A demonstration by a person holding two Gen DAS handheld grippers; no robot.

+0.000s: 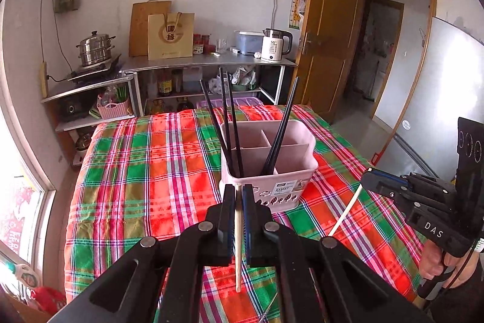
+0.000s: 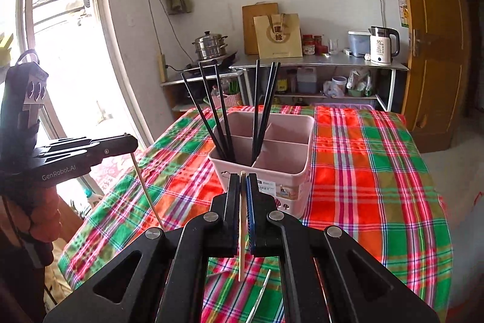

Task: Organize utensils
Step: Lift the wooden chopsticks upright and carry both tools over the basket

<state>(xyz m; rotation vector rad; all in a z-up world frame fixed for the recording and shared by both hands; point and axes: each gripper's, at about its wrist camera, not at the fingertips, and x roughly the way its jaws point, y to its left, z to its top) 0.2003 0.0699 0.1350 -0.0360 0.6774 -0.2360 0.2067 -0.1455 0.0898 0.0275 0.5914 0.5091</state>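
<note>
- pink utensil basket [image 1: 266, 168] standing upright on a plaid tablecloth [image 1: 151, 171]; dividers split it into compartments.
- black chopsticks [image 1: 225, 123] leaning in the basket in two groups: one bundle in the near-left compartment, a second bundle [image 1: 279, 129] in the compartment to its right, seen from the left wrist view; the far compartments hold nothing visible.
- left gripper [image 1: 238, 192] with jaws closed together on a pale wooden chopstick [image 1: 238, 247]; the stick runs down between the pads and its lower end hangs free above the cloth, just in front of the basket.
- right gripper [image 2: 241, 180] likewise clamped on a second pale wooden chopstick [image 2: 242, 232], its top end just above the fingertips and its lower end free above the cloth.
- in the left wrist view, the right gripper appears at the right edge, held by a hand [image 1: 435, 262], its stick slanting down toward the cloth; in the right wrist view, the left gripper appears at the left edge with its stick slanting likewise.
- metal utensil [image 2: 260, 295] lying on the cloth below the right gripper; its kind cannot be told.
- background: steel shelf [image 1: 211, 62] against the wall carrying a white electric kettle [image 1: 275, 46], a paper bag [image 1: 171, 35] and a steamer pot [image 1: 95, 49]; wooden door [image 1: 329, 29] at the right.
</note>
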